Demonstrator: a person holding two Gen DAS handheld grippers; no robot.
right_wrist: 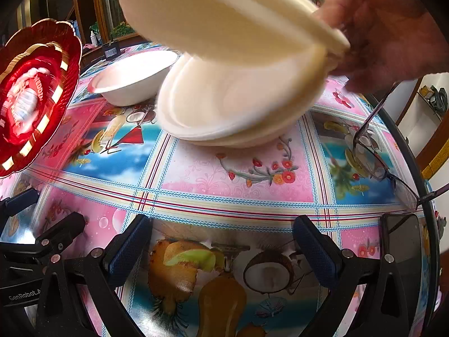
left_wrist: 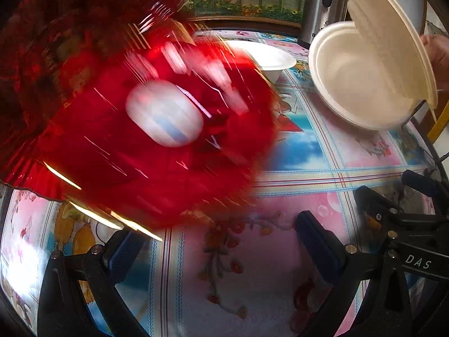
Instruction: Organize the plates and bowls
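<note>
A red scalloped plate (left_wrist: 140, 129) with a white sticker hangs tilted and blurred above the table, close over my left gripper (left_wrist: 216, 241); it also shows at the left of the right wrist view (right_wrist: 33, 98). I cannot see what holds it. A bare hand (right_wrist: 384, 28) holds a cream plate (right_wrist: 224, 16) and a cream bowl (right_wrist: 233, 106) tilted at the table's far side; both show in the left wrist view, plate (left_wrist: 398, 36) and bowl (left_wrist: 359, 78). A white bowl (right_wrist: 132, 75) stands on the table behind. My right gripper (right_wrist: 221, 241) is open and empty.
The table wears a pink and blue flowered cloth (right_wrist: 238, 185). Eyeglasses (right_wrist: 376, 157) and a dark phone (right_wrist: 404, 241) lie at the right edge. A steel kettle (left_wrist: 322, 2) stands at the back. The other gripper's black frame (left_wrist: 407, 213) is close on the right.
</note>
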